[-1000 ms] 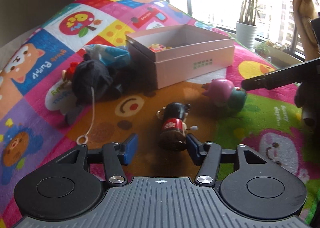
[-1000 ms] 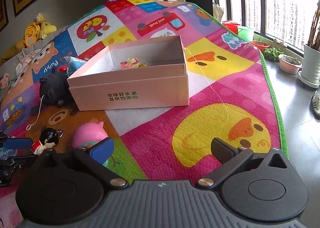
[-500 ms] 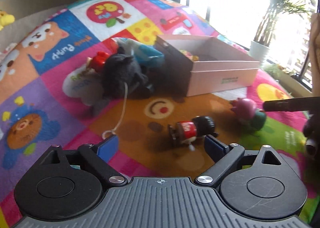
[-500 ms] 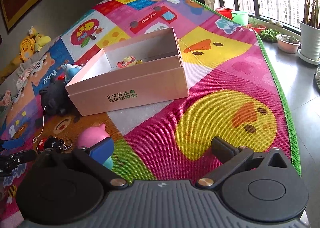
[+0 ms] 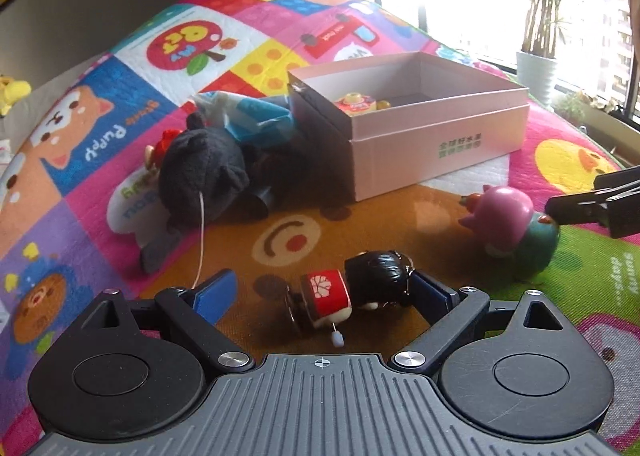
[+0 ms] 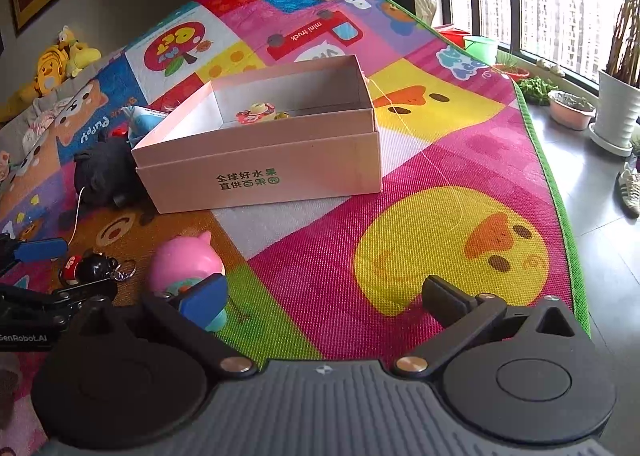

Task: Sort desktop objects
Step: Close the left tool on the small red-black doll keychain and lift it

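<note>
Lying on its side between the spread blue-padded fingers of the left gripper (image 5: 322,292), the small glossy doll with black head and red body (image 5: 352,292) rests on the woven cartoon play mat (image 6: 440,216), its head just beside the right-hand pad. The right gripper (image 6: 324,296) is also released, its left pad close against the smooth pink-and-teal round toy (image 6: 188,270). Beyond them sit the open pink cardboard box (image 5: 440,148) and a fuzzy black plush (image 5: 200,172).
</note>
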A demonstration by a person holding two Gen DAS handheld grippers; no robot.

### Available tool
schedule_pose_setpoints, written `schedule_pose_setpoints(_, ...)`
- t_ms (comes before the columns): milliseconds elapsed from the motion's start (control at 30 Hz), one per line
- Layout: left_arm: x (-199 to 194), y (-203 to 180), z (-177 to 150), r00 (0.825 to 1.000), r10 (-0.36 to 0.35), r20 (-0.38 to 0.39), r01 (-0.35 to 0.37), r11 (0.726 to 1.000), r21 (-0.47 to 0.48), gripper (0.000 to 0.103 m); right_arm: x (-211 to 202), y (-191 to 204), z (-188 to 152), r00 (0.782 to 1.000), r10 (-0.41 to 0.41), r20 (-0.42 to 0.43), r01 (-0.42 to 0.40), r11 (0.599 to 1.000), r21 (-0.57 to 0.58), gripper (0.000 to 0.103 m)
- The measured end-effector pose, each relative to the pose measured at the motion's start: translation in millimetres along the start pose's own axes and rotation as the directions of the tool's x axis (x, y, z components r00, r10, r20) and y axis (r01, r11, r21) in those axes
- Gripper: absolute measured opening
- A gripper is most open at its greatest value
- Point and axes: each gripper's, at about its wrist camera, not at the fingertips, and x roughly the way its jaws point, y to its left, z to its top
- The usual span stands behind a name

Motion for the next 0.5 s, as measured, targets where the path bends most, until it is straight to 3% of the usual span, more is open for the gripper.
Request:
schedule_pose_setpoints(133, -1.1, 14.3, -5.1, 1.000, 0.006, -0.015, -0.006, 1.000, -0.028, 0.099, -7.2, 23.9, 2.1, 0.997, 0.069, 0.037, -0.064, 0.989, -0.133, 0.103)
schedule_pose_setpoints(300, 0.3, 27.1, -6.8, 0.999, 0.003, -0.033, -0.006, 0.996, -0.088, 0.100, -0.6, 61.4, 10.6, 0.979, 0.200, -0.031, -0.201, 0.956, -0.213, 0.102)
schedule_pose_setpoints(433, -1.5, 33.6, -9.9, 0.999, 0.000, -0.038, -0.004, 0.993, -0.114, 0.100, 14.3, 78.6, 8.3, 0.977, 0.193, -0.091, -0.211, 0.941, -0.265, 0.076)
schedule_pose_setpoints(500, -2.6, 36.0, -10.2, 0.999, -0.016, -0.035, 0.011, 0.991, -0.130, 0.100, 15.1, 80.2, 7.1, 0.977, 0.189, -0.097, -0.209, 0.940, -0.269, 0.071)
